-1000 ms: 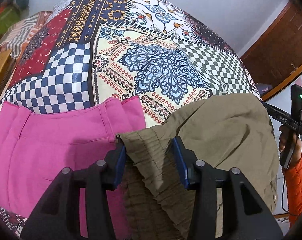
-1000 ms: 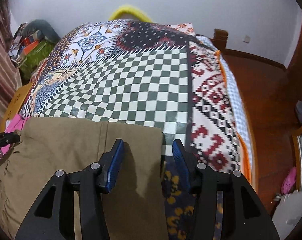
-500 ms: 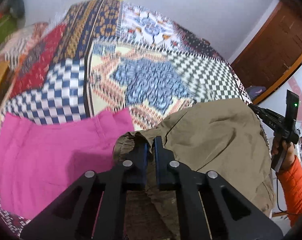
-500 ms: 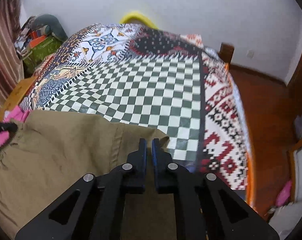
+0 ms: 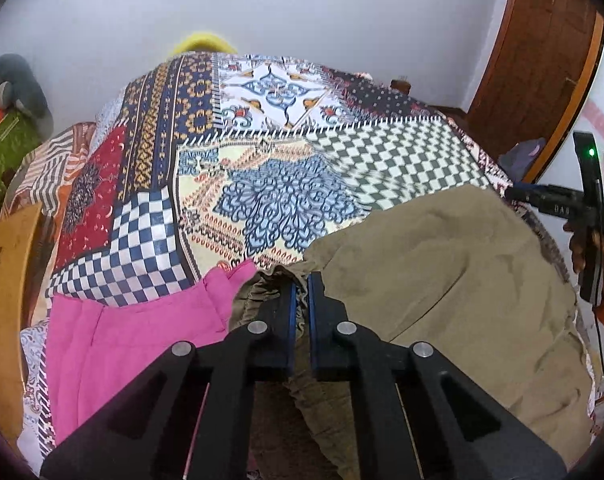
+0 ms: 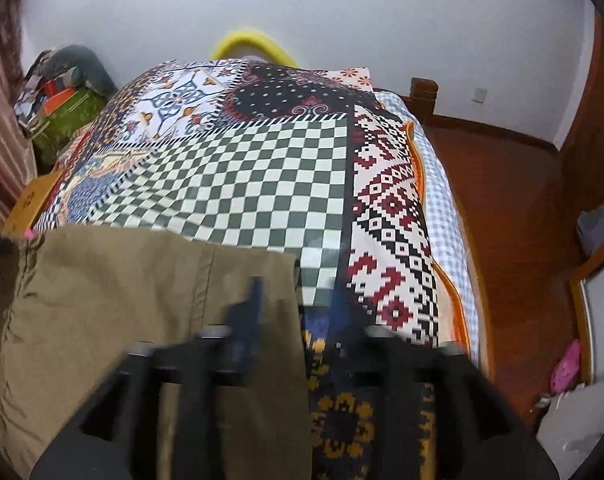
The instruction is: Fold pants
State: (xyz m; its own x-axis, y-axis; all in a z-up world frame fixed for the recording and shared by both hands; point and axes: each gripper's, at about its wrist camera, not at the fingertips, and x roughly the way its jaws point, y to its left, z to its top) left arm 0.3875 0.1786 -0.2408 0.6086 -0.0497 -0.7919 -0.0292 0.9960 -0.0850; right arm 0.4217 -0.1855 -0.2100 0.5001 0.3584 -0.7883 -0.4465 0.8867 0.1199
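Your left gripper is clamped on the olive pants waistband. Your right gripper, jaws just reopened, straddles their corner, gripping nothing.

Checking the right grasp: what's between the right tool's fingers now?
In the right wrist view the right tool is open, blurred. The khaki pants' corner edge and bare bedspread sit in the gap; its jaws have just been opening.
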